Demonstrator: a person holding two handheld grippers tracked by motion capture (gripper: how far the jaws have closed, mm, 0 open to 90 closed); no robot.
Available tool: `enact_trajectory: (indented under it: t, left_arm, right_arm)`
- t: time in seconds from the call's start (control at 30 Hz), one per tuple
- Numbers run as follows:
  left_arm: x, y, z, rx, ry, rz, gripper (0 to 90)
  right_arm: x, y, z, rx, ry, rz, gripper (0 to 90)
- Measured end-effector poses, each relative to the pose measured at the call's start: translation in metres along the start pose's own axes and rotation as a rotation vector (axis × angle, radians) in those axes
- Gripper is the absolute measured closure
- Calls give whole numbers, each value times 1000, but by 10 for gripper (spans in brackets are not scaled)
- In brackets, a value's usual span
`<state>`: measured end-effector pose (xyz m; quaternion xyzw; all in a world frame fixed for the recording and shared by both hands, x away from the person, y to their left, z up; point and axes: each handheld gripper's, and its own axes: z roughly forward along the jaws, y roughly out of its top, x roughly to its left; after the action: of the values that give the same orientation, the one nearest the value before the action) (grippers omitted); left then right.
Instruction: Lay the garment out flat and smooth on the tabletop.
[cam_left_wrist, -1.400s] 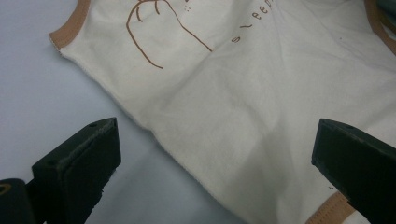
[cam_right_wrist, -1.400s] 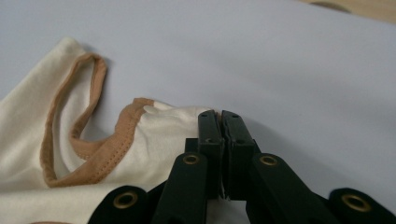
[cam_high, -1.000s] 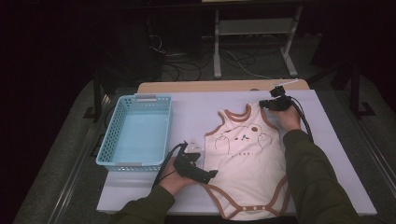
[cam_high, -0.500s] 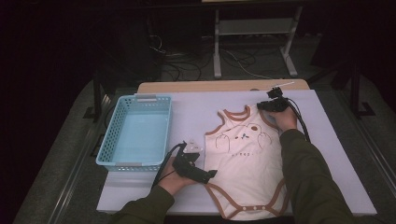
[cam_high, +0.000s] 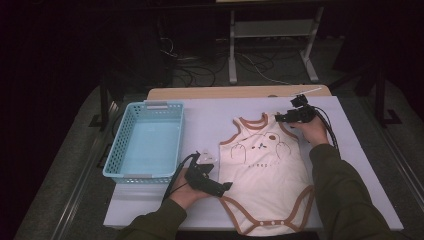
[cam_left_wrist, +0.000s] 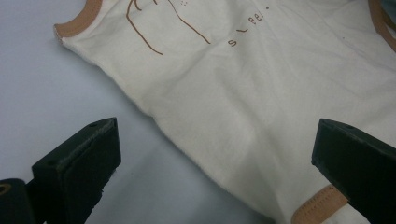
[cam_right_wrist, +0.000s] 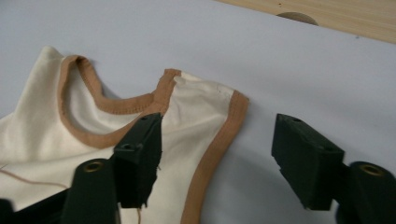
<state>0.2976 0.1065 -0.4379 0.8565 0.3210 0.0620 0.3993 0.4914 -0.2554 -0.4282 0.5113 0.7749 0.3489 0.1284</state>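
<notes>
On the table sits a cream onesie (cam_high: 267, 175) with brown trim, laid flat on the white sheet (cam_high: 210, 117), neck end pointing to about 12 o'clock and the snap end down at 6, so its long axis runs pretty much straight away from the person.

Right gripper (cam_high: 292, 116) is up at the 1 o'clock corner of it, right by the shoulder strap (cam_right_wrist: 205, 100). Its jaws have just been opening, and in the right gripper view they stand well apart with nothing pinched: one jaw hangs over the strap, the other over bare sheet past the trim. So the strap lies between them and a little ahead.

Left gripper (cam_high: 215, 186) is at about 8 o'clock of the onesie, low on the side seam. Jaws wide apart there too, with the hem edge (cam_left_wrist: 322, 205) just beside one jaw and bare sheet by the other. Nothing gripped.

My guess is each hand has its own corner, and neither is clearly nearer its target.

Blue basket (cam_high: 145, 142) stands at 9 o'clock, well apart from the onesie. Room behind is dark, with cables (cam_high: 200, 67) on the floor and a metal stand (cam_high: 272, 37) at the back.
</notes>
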Motion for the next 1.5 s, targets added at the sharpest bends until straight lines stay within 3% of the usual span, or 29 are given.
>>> enact_trajectory:
  t: [0.2, 0.47, 0.6, 0.67, 0.77, 1.03, 1.17, 1.3, 1.5]
  left_arm:
    - [0, 0, 0, -3, -1, -1, 6]
    - [0, 1, -1, 4, -4, 10, 6]
    - [0, 1, -1, 3, -5, 12, 6]
    - [0, 1, -1, 1, -5, 15, 6]
    - [0, 1, -1, 6, -3, 17, 5]
    - [1, 1, -1, 13, -10, 18, 5]
    - [0, 1, -1, 7, -13, 0, 6]
    - [1, 2, -1, 15, -16, 12, 6]
    - [1, 2, -1, 10, -13, -1, 6]
  right_arm:
    - [11, -9, -13, -12, -40, -16, 160]
    - [26, -21, -30, -5, 3, -72, 2]
    - [33, -30, -38, -15, 11, -101, 0]
    - [36, -35, -42, -21, 38, -100, 0]
    - [43, -45, -50, -53, 27, -111, 0]
    - [55, -65, -66, -48, 40, -152, 0]
    - [61, -77, -77, -80, 24, -154, 0]
    - [63, -89, -87, -91, 36, -149, 0]
    - [66, -109, -99, -92, 57, -151, 0]
